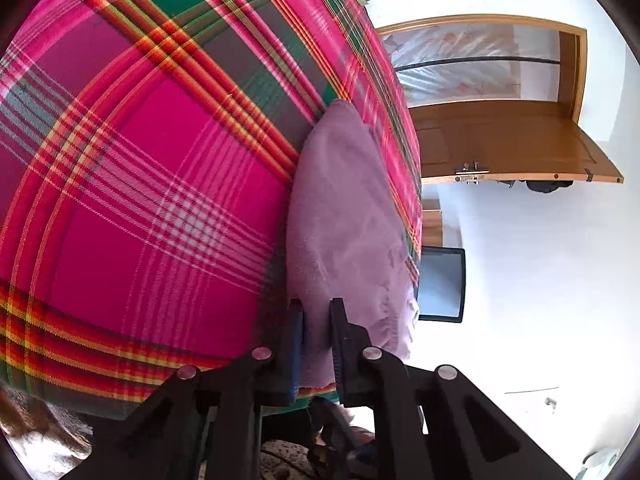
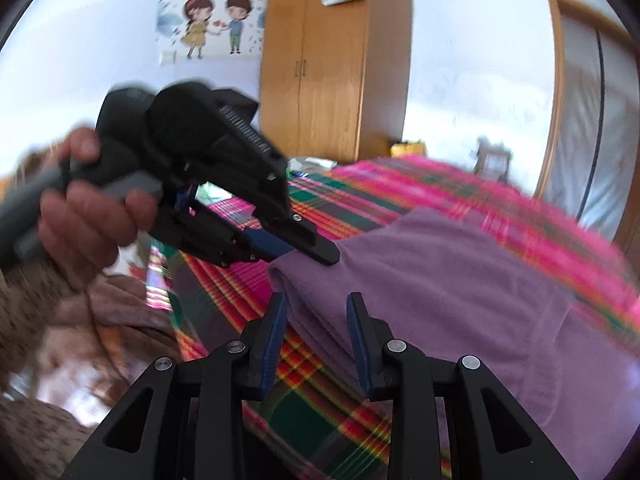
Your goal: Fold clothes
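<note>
My left tongs pinch the purple garment's corner, while my right tongs, half-open, straddle its near fold and, seemingly, could miss, dragging it askew.

A folded lilac fleece garment lies flat on the plaid bedspread.

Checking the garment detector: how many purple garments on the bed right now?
1. The purple garment lies folded on the plaid bedspread; the left gripper pinches its far corner, the right gripper is open at its near edge. Others may be out of frame.
</note>
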A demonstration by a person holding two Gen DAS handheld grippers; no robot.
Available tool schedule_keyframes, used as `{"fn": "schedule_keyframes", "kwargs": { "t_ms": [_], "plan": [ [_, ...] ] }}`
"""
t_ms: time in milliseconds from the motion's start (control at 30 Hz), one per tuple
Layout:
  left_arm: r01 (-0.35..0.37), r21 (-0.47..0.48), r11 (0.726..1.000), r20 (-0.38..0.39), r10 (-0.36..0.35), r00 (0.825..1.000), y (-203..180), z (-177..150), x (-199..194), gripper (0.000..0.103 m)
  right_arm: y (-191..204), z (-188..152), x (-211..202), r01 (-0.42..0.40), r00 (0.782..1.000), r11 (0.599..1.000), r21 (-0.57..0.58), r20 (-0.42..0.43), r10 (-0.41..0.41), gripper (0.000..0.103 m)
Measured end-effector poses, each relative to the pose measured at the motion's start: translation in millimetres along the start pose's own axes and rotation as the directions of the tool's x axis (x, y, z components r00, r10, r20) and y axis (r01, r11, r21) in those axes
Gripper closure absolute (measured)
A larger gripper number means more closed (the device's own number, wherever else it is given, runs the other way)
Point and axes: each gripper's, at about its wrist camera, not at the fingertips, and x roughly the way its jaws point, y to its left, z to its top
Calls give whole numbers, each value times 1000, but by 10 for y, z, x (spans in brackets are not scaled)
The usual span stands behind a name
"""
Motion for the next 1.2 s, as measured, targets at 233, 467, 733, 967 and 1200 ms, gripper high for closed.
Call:
{"fn": "schedule_keyframes", "kwargs": {
  "t_ms": [233,467,733,967,1200],
  "plan": [
    [0,1,1000,-15,0,1000,-36,58,-29,90,293,-3,80,163,986,961,-224,50,-156,71],
    [5,-5,1000,-25,-5,1000,-68,52,-33,91,473,-107,240,233,972,894,-384,62,-227,71],
    [-12,-11,1000,-27,12,1000,-71,46,-51,91,387,-75,438,249,964,894,-373,3,-267,71],
    [-39,-6,999,-38,39,999,-23,25,-104,91,317,-27,508,236,966,913,-332,-24,-258,71],
    [-57,18,998,-23,58,998,-59,61,-129,71,98,4,581,189,972,959,-212,-97,-213,71]
  ]
}}
